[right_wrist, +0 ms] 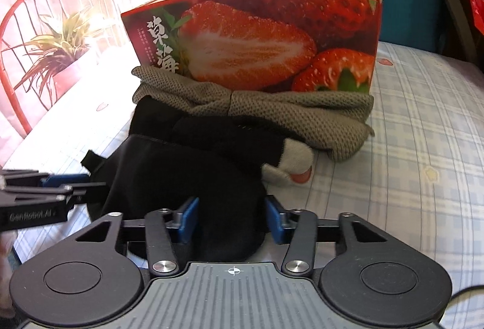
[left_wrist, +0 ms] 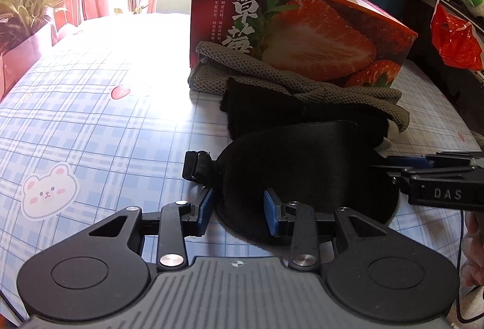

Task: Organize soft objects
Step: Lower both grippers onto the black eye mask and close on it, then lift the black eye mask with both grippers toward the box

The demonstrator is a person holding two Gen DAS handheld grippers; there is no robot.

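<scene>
A black eye mask (left_wrist: 302,171) (right_wrist: 181,171) lies on the plaid tablecloth (left_wrist: 106,123). My left gripper (left_wrist: 239,209) is shut on its left end beside the strap buckle (left_wrist: 196,165). My right gripper (right_wrist: 231,220) is shut on the mask's other end, with black fabric filling the gap between the pads. Each gripper shows side-on in the other's view: the right gripper (left_wrist: 393,167) and the left gripper (right_wrist: 87,184). Behind the mask lie a black glove with grey fingertips (right_wrist: 296,159) and a grey knitted cloth (left_wrist: 302,81) (right_wrist: 272,108).
A red strawberry-print box (left_wrist: 317,35) (right_wrist: 257,41) with white items inside stands just behind the cloths. A potted plant (left_wrist: 27,5) is far left, a red plastic bag (left_wrist: 453,38) far right. A hand (left_wrist: 475,253) shows at the right edge.
</scene>
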